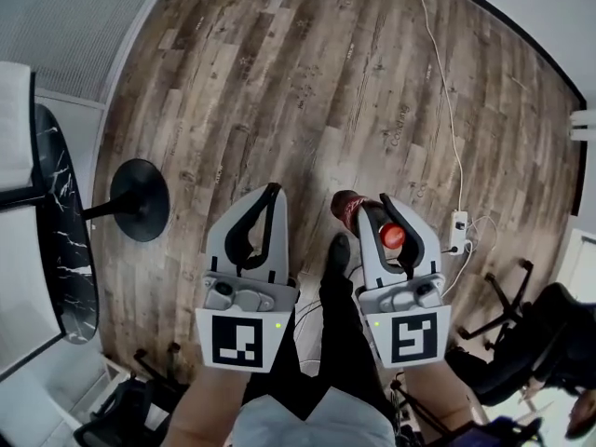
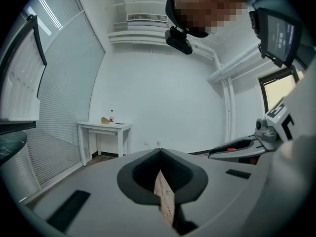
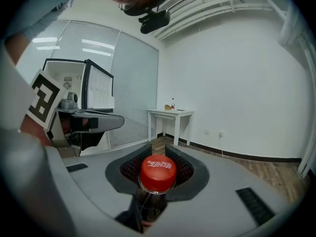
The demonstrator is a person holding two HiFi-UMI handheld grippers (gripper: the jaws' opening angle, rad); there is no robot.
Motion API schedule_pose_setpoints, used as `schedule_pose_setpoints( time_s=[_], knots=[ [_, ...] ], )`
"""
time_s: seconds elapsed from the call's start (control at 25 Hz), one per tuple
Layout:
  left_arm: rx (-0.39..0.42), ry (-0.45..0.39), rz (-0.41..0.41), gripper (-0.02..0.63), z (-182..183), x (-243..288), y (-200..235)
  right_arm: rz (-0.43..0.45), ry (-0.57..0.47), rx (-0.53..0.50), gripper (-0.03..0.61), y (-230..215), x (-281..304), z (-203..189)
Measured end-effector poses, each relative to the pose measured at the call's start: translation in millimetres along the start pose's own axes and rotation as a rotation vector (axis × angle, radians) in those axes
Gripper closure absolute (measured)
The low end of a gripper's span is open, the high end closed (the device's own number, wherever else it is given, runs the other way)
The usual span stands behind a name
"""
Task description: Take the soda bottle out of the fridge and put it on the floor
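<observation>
Right tool (image 1: 374, 203) part-open, clamped on neck of soda bottle (image 1: 392, 236), lower right of centre in head view, above floor (image 1: 326, 82). Left tool (image 1: 273, 190) closed, empty. Advised: keep upright, seat base flat before release.

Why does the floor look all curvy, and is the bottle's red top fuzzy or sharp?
Head view: the wide lens bends the wooden floor planks into curves. Right gripper view: the soda bottle top looks sharp, while the wall behind bows. Left gripper view: bright, even light, no glare, dark rounded corners.
</observation>
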State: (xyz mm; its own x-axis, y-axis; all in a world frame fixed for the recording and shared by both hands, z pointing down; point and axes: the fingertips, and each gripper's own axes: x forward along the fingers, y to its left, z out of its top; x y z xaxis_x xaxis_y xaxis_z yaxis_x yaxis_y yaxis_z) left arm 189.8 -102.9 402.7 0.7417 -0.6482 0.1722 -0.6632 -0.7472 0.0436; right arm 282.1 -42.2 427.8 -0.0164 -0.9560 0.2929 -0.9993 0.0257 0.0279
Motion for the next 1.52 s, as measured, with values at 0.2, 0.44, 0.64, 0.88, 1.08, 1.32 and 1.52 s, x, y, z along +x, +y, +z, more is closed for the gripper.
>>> schedule_pose_setpoints(
  time_s=[0.2,0.44,0.64,0.88,1.08,1.32,1.52],
  knots=[
    [-0.002,0.031,-0.037,0.603,-52,13,-1,-0.002,0.014,0.004,0.479,0,19,-50],
    [-0.01,0.051,-0.047,0.603,-112,31,4,-0.004,0.034,0.002,0.48,0,39,-110],
    [-0.003,0.065,-0.066,0.603,-159,41,12,-0.019,0.047,0.005,0.48,0,56,-159],
    [-0.013,0.092,-0.068,0.603,-214,47,22,-0.034,0.064,0.009,0.482,0,74,-212],
    [-0.023,0.116,-0.087,0.603,-264,50,23,-0.044,0.087,0.004,0.482,-2,86,-260],
    [-0.017,0.13,-0.099,0.603,-312,59,30,-0.039,0.113,0.019,0.483,3,98,-313],
    [-0.006,0.147,-0.122,0.603,-347,61,27,-0.041,0.123,0.03,0.483,6,104,-351]
  ],
)
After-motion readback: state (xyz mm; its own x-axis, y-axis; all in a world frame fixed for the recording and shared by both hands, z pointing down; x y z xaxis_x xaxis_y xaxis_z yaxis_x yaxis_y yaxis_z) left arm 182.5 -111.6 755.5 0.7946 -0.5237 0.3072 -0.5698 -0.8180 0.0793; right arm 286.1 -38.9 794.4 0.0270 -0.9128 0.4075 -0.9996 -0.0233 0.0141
